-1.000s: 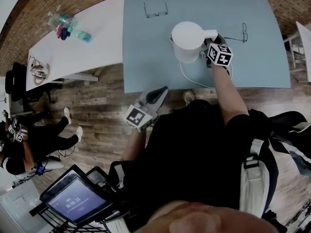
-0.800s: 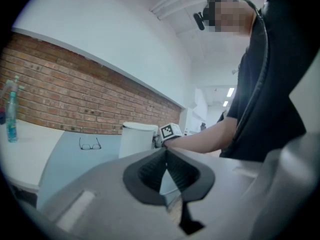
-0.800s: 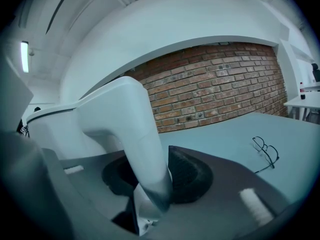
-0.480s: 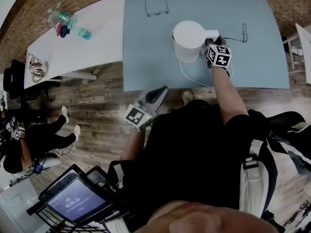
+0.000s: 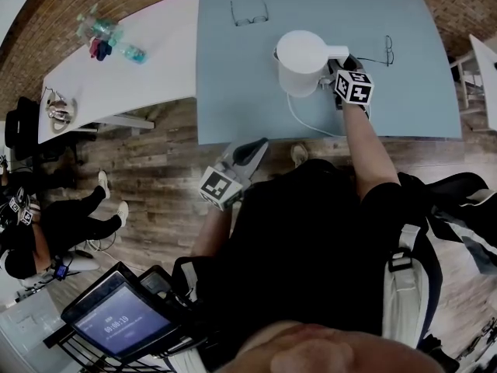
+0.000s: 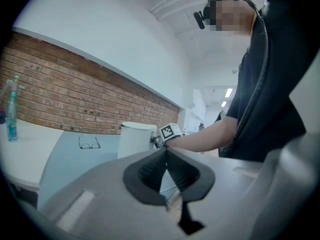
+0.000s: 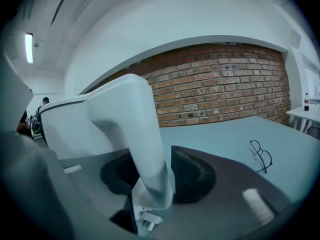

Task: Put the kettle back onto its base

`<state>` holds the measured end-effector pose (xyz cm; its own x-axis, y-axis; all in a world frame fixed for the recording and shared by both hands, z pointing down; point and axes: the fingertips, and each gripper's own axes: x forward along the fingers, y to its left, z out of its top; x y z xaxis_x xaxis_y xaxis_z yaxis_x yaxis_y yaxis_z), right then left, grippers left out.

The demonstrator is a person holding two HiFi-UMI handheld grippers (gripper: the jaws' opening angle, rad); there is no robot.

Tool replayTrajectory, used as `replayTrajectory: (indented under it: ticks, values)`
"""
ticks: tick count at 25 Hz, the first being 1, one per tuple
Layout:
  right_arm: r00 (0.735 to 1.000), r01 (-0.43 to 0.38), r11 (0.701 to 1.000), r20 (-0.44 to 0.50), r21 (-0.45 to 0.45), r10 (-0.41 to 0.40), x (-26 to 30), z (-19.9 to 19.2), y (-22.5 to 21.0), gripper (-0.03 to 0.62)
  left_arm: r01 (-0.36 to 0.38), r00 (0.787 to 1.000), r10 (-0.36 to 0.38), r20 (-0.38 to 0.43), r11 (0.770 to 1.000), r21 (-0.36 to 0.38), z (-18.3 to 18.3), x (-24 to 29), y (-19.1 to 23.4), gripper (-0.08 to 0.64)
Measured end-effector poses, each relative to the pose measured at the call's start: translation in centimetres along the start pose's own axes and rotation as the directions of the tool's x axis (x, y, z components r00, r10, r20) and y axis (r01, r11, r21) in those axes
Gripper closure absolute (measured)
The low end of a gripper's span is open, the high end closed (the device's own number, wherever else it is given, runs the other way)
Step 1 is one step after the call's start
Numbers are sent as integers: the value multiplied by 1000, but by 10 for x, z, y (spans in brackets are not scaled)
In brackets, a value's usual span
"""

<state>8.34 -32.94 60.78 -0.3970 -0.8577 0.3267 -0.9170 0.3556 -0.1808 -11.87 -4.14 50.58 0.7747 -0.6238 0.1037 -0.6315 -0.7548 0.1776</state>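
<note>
While my left claw (image 6: 166,155) was shut and empty, my right claw (image 7: 156,176) had just been opening around the kettle handle (image 7: 147,134).

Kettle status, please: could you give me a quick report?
Left gripper shut, empty. Right gripper: jaws just opening, kettle handle between them. Kettle upright on table. Nothing in the way.

Left claw (image 5: 256,148) closed, right arm (image 5: 365,142) outstretched
</note>
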Motion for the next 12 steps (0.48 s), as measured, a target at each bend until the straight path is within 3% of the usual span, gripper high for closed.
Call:
replayTrajectory:
  ticks: [4, 9, 12]
  values:
    - [1000, 4, 1000, -12, -30, -5, -20, -13, -4, 434, 16, 1000, -17, 4, 1000, 10, -2, 0, -5, 558]
    - [998, 59, 998, 4, -3, -59, -63, -28, -13, 430, 54, 999, -54, 2, 998, 11, -3, -1, -14, 558]
    - [998, 58, 998, 22, -21, -58, -85, -31, 0, 465, 75, 997, -75, 23, 997, -27, -4, -7, -15, 558]
